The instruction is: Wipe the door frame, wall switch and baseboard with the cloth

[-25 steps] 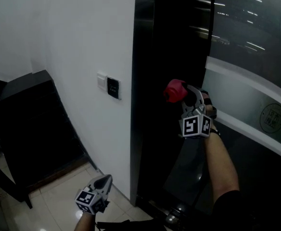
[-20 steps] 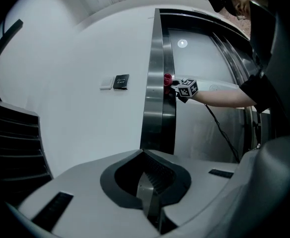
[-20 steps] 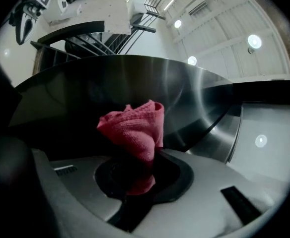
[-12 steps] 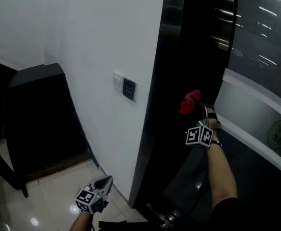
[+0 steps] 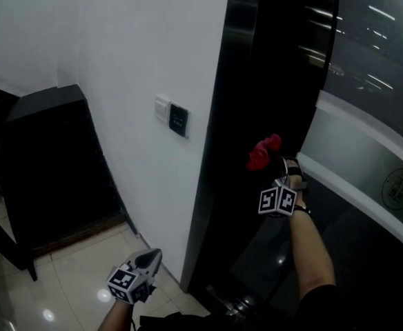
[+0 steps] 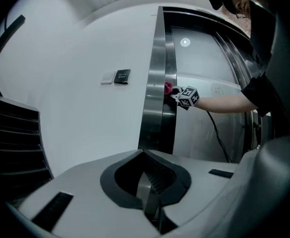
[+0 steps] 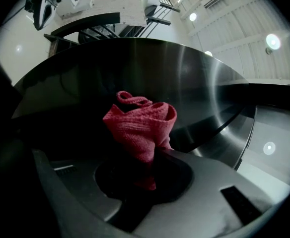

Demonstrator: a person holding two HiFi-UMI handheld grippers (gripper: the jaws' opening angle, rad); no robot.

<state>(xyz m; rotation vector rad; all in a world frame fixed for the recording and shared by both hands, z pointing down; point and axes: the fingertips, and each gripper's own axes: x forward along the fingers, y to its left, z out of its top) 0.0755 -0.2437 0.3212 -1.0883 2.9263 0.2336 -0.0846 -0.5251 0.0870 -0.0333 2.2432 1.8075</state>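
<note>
Cloth [image 5: 260, 154] by door frame [image 5: 234, 81]; emblem [image 5: 397, 183] illegible

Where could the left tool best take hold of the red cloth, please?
Grip the bunched free end of the cloth that sticks out past the right tool, coming from the white wall's side. The cloth's lower part is pinched between that tool's jaws, so only the bundle is free.

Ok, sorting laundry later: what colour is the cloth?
Red; the cloth shows clearest in the right gripper view.
</note>
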